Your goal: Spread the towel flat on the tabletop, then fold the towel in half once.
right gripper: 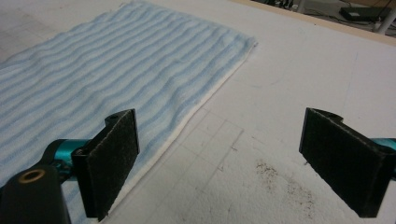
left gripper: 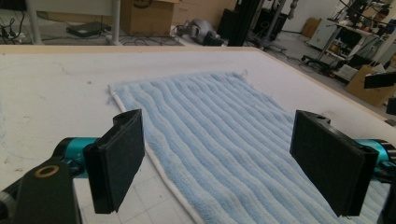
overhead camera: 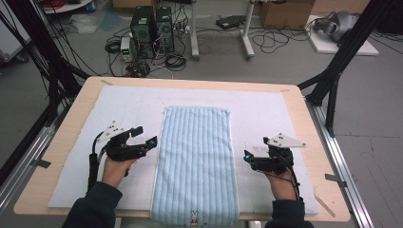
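Both your left gripper (overhead camera: 151, 141) and right gripper (overhead camera: 246, 156) stand open beside the towel (overhead camera: 196, 161); next, grasp its near corners to fold.

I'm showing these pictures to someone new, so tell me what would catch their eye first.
The light blue striped towel comes first: it lies flat down the middle of the white mat, its near end hanging over the table's front edge. Next are the two hand-held grippers flanking it, the left gripper beside its left edge and the right gripper beside its right edge, both open and holding nothing.
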`<action>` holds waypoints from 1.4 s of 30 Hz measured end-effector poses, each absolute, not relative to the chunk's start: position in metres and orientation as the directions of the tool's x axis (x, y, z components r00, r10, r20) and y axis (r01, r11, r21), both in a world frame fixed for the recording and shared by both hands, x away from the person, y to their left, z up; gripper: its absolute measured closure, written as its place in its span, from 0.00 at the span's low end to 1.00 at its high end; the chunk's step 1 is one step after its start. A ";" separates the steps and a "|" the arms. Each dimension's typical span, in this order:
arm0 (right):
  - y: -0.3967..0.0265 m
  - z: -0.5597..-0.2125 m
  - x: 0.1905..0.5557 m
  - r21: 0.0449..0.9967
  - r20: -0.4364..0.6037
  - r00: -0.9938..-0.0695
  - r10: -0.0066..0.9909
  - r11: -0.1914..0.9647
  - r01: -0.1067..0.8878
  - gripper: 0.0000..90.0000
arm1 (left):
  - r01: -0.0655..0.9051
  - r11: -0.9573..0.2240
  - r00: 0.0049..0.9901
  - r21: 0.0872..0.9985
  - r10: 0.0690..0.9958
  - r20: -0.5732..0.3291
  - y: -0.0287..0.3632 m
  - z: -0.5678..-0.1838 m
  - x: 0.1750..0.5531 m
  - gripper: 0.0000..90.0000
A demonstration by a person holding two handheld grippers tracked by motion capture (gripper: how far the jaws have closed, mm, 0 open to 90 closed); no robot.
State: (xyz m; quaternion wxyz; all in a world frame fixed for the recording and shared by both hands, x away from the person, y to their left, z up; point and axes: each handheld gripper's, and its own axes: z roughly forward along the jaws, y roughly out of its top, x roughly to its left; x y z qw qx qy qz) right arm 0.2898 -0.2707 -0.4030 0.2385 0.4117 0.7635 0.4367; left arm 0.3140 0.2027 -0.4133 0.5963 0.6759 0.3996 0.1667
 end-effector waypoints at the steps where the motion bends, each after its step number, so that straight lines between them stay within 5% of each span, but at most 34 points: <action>1: -0.270 -0.402 0.289 0.868 -0.009 -0.546 0.838 0.277 0.412 0.12 | 0.337 0.025 0.625 0.941 0.742 -0.243 0.203 -0.413 0.313 0.20; 18: -0.262 -0.402 0.303 0.873 0.023 -0.554 0.832 0.253 0.417 0.12 | 0.371 0.025 0.600 0.928 0.756 -0.260 0.209 -0.412 0.323 0.20; 28: -0.254 -0.402 0.323 0.856 0.028 -0.559 0.829 0.269 0.442 0.12 | 0.294 -0.035 0.645 0.955 0.745 -0.171 0.199 -0.402 0.343 0.20; 42: -0.231 -0.398 0.363 0.815 0.014 -0.560 0.829 0.315 0.487 0.13 | 0.417 -0.067 0.617 0.906 0.753 -0.229 0.183 -0.411 0.379 0.25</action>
